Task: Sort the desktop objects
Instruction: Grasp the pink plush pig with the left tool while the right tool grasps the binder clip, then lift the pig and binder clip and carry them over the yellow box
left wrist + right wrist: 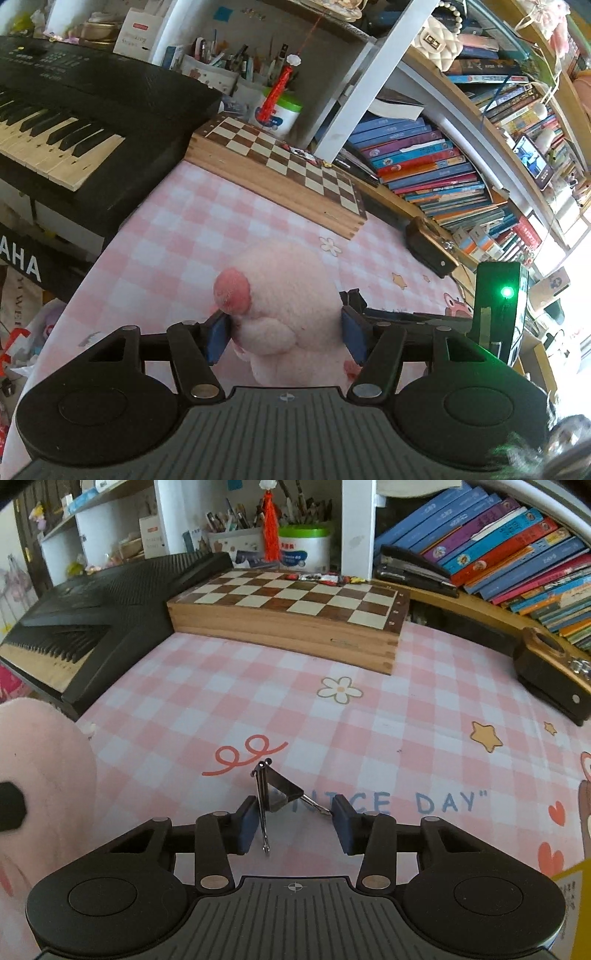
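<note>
A pink plush toy [284, 295] with a red cheek patch sits between the blue pads of my left gripper [284, 338]; the pads press its sides, so the gripper is shut on it above the pink checked desk mat [177, 236]. The plush also shows at the left edge of the right wrist view [40, 775]. A black binder clip [279, 794] lies on the mat between the fingers of my right gripper [295, 823]. One wire handle stands beside the left pad, the other points at the right pad. The jaws stand apart around it.
A wooden chess box [291, 609] lies at the back of the mat. A black keyboard [92, 613] stands on the left. A black stapler-like device [554, 672] sits at the right, below rows of books [498, 554]. Pen holders [258, 535] stand behind the chess box.
</note>
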Action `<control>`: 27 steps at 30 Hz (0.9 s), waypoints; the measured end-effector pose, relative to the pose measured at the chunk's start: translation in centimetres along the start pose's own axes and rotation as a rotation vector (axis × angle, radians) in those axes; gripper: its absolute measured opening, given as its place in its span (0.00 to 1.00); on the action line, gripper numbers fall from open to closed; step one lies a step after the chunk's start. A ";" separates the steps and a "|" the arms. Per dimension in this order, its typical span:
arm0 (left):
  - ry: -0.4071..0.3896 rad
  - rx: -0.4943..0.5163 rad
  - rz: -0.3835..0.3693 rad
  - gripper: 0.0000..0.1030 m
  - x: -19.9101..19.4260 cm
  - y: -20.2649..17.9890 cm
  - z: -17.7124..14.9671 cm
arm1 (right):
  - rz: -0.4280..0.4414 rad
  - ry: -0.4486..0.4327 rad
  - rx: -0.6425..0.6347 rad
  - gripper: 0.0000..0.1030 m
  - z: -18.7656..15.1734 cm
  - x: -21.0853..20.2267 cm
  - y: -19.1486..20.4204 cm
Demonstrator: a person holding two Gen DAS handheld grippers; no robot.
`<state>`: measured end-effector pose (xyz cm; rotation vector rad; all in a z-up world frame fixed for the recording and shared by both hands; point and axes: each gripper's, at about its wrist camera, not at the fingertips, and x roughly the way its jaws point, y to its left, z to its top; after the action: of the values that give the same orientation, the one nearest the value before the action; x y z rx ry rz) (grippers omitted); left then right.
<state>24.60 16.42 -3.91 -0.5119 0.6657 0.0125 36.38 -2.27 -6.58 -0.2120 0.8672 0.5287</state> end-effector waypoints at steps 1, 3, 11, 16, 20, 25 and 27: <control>-0.002 0.003 -0.002 0.57 -0.1 -0.1 0.0 | -0.001 -0.007 0.006 0.41 0.0 -0.3 -0.1; -0.009 0.007 -0.010 0.57 -0.4 -0.4 0.1 | 0.001 -0.028 0.022 0.41 -0.3 -1.1 -0.2; -0.040 0.014 -0.054 0.57 -2.1 -1.4 0.1 | 0.023 -0.082 0.048 0.41 -1.0 -5.0 -0.1; -0.062 0.017 -0.081 0.57 -3.7 -2.0 -0.4 | 0.039 -0.113 0.050 0.41 -1.6 -7.8 0.2; -0.076 0.022 -0.099 0.57 -5.3 -2.3 -0.9 | 0.043 -0.146 0.051 0.41 -2.3 -10.0 0.5; -0.090 0.026 -0.123 0.57 -7.6 -2.4 -1.8 | 0.052 -0.174 0.065 0.41 -3.2 -12.7 0.9; -0.092 0.026 -0.135 0.57 -8.4 -2.4 -2.2 | 0.055 -0.183 0.068 0.41 -3.7 -13.7 1.2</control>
<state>17.08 14.54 0.70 -0.5270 0.5400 -0.0989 26.01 -7.52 1.67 -0.0768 0.7128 0.5597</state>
